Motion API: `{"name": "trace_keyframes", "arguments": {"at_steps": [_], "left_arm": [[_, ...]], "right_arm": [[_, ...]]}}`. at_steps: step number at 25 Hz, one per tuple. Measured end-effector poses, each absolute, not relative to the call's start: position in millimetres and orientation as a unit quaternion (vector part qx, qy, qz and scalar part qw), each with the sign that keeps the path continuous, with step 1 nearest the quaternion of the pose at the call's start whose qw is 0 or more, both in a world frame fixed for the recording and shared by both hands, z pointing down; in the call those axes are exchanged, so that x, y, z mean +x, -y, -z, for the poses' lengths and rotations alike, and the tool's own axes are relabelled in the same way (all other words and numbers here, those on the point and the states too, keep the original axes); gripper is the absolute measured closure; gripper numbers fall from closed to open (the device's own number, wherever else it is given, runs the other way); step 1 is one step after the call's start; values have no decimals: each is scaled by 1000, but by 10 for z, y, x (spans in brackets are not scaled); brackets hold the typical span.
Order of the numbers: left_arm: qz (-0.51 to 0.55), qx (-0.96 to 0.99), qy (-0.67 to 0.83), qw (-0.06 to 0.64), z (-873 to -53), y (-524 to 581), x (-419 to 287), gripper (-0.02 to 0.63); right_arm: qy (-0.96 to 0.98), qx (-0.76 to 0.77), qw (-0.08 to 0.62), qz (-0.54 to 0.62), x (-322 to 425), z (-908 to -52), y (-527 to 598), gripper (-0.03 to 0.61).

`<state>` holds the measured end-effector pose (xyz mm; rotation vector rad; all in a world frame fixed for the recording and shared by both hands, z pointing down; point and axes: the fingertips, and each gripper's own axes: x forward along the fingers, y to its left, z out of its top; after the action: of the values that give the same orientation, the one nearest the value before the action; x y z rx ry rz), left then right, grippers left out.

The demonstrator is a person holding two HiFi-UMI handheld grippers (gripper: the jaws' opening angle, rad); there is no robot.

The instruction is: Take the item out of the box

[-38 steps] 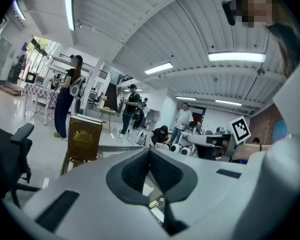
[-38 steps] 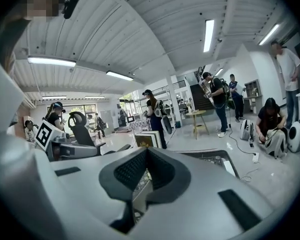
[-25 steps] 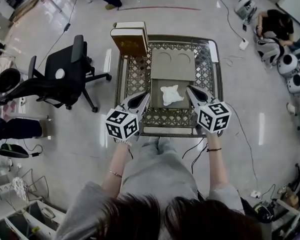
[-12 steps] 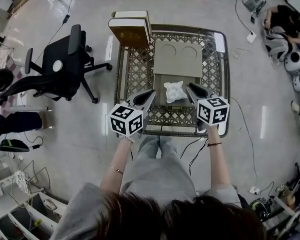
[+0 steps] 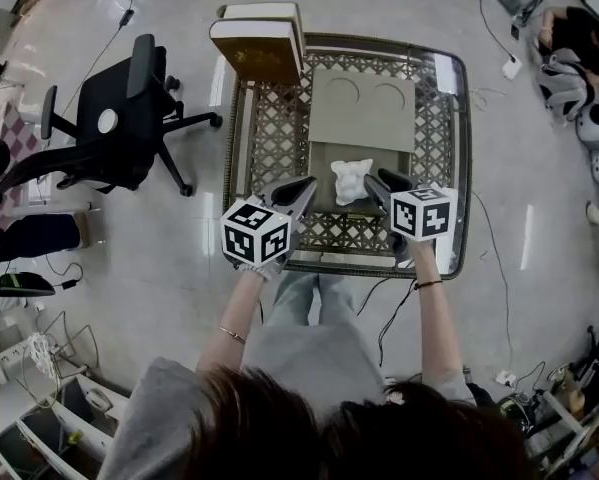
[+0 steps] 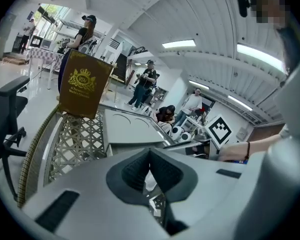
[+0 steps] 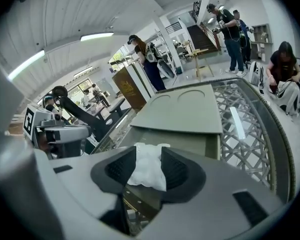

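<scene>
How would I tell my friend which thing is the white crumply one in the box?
Find the lattice-topped table, then the open grey cardboard box in its middle. Inside lies the white crumpled bundle: the only white, rumpled thing, unlike the flat lid or the brown gold-crested box.

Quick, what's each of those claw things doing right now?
Left gripper: closed, empty.
Right gripper: open, its jaws have just been opening; white crumpled item shows through the gap, not gripped.

A glossy pale floor (image 5: 169, 288) spreads all round; a black office chair (image 5: 114, 118) stands left of the fingers (image 5: 297, 189); strip lights (image 6: 180, 44) line the ribbed white ceiling (image 6: 139, 14).
</scene>
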<state>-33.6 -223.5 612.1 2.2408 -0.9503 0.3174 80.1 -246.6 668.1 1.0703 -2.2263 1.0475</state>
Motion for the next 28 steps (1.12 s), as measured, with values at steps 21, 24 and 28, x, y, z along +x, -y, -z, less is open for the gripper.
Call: {"name": "trace_keyframes", "arguments": {"at_steps": [21, 24, 28], "left_arm": [[-132, 848, 356, 370, -6447, 2280, -266, 597], [-133, 847, 355, 371, -6463, 2268, -259, 597], [-134, 847, 354, 372, -6462, 2262, -258, 597]], "right_arm": [[760, 373, 324, -423, 690, -7282, 2501, 418], [758, 372, 323, -427, 678, -7292, 2500, 434], [760, 367, 321, -429, 645, -7283, 2493, 469]]}}
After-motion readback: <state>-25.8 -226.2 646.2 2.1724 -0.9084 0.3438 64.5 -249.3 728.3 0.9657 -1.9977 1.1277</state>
